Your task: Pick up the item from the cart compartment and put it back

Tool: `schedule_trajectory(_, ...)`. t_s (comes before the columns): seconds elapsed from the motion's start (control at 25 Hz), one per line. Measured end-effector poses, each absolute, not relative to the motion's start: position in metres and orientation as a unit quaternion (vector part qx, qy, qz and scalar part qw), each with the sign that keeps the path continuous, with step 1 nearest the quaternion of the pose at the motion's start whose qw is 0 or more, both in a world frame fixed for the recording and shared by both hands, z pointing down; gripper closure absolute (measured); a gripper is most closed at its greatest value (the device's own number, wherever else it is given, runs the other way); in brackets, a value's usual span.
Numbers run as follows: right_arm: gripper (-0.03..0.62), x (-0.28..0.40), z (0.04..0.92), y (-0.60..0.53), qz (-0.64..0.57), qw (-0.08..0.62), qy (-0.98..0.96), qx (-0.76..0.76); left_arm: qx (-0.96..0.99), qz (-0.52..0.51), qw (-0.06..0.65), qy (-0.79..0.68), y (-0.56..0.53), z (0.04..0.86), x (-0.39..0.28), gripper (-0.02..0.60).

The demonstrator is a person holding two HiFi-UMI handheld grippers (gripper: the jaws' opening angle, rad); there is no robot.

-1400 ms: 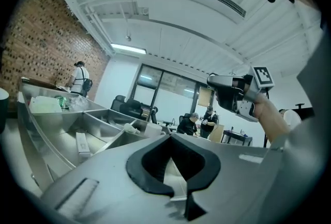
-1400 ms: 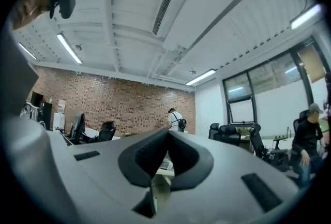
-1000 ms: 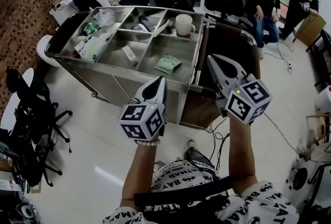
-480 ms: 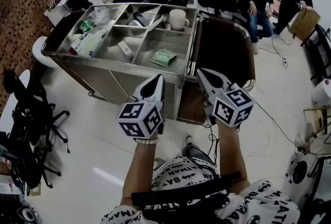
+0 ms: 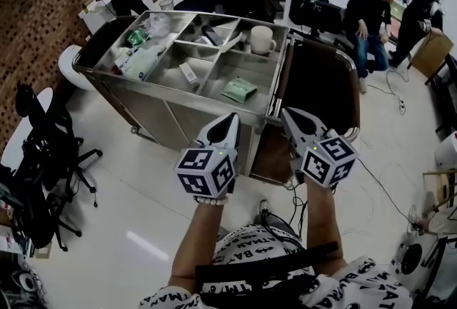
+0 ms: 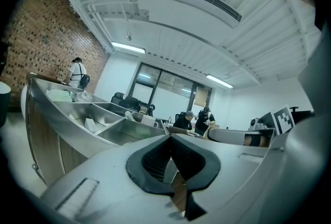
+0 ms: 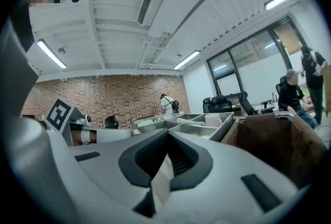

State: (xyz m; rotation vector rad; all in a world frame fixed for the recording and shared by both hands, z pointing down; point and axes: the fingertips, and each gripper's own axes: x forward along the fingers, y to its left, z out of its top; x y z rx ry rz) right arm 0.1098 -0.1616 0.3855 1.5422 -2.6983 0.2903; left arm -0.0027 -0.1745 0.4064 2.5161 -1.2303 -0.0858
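- Lower centre of the head view: left gripper (image 5: 230, 120) and right gripper (image 5: 290, 115) are held side by side, each with jaws pressed together on nothing, tips pointing at the cart
- Steel cart (image 5: 171, 97) fills the upper middle of the frame
- Green packet (image 5: 239, 90) lies flat in its near right compartment, small white box (image 5: 189, 73) in the compartment to its left
- White mug (image 5: 261, 38) stands in the far right compartment

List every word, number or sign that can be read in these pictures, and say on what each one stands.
"BATMAN": black letters repeated over the person's white shirt, upside down in the head view.
Square black-and-white markers, no letters: on the cubes of the left gripper and right gripper.
Print on the green packet and small white box in the cart: too small to read.
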Motion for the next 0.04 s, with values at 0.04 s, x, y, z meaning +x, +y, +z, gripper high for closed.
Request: schedule_trajectory(0.04, 0.594, 0.1103, 0.3853, -0.1614, 0.093, 0.011, -0.865, 0.494, 0.885, -0.030, 0.169, -0.432, -0.1744, 0.4060, -0.0015, 0.581)
